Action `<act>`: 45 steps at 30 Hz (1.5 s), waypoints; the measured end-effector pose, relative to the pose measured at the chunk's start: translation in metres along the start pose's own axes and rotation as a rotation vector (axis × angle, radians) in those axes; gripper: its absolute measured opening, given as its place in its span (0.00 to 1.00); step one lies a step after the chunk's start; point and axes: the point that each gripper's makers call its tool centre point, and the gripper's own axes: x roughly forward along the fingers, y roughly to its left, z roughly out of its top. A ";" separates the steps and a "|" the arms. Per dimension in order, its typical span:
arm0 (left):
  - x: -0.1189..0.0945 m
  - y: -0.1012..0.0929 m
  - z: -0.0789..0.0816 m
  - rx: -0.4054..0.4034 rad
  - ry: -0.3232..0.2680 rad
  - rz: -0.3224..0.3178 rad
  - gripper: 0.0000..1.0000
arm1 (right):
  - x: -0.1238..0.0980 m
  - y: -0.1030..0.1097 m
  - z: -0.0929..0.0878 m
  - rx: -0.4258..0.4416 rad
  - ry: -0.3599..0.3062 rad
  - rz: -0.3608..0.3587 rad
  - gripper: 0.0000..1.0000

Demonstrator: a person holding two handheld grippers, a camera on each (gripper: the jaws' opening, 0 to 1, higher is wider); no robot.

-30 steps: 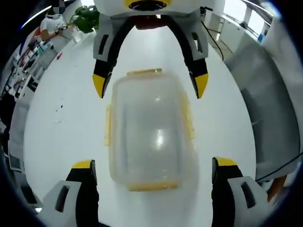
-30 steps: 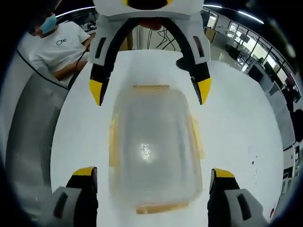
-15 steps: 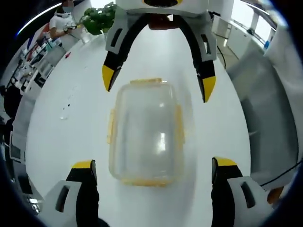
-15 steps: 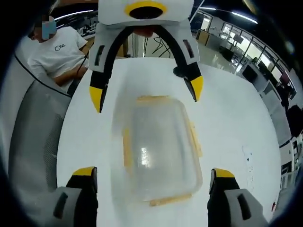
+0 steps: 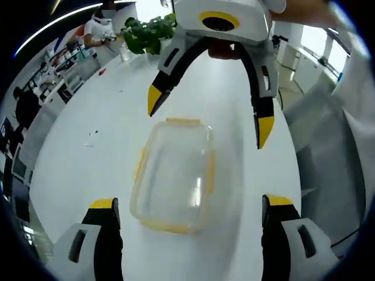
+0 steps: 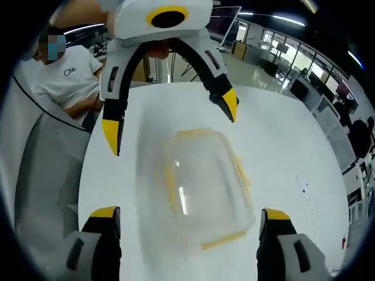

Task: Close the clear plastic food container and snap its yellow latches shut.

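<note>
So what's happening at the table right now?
A person holds a pair of tongs in each hand over a clear container with yellow latches lying on a white table. The left tongs and right tongs face each other across it, both open and off the container. The lid appears to be on; whether the latches are snapped shut is hard to tell.

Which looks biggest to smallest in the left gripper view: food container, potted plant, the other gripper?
1. Right gripper, though it sits nearer the camera, so this is unsure.
2. Clear food container.
3. Potted plant, far down the table.
</note>
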 end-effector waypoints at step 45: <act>-0.052 -0.088 0.000 -0.229 -0.276 0.182 0.97 | -0.055 0.088 0.009 0.262 -0.312 -0.125 0.99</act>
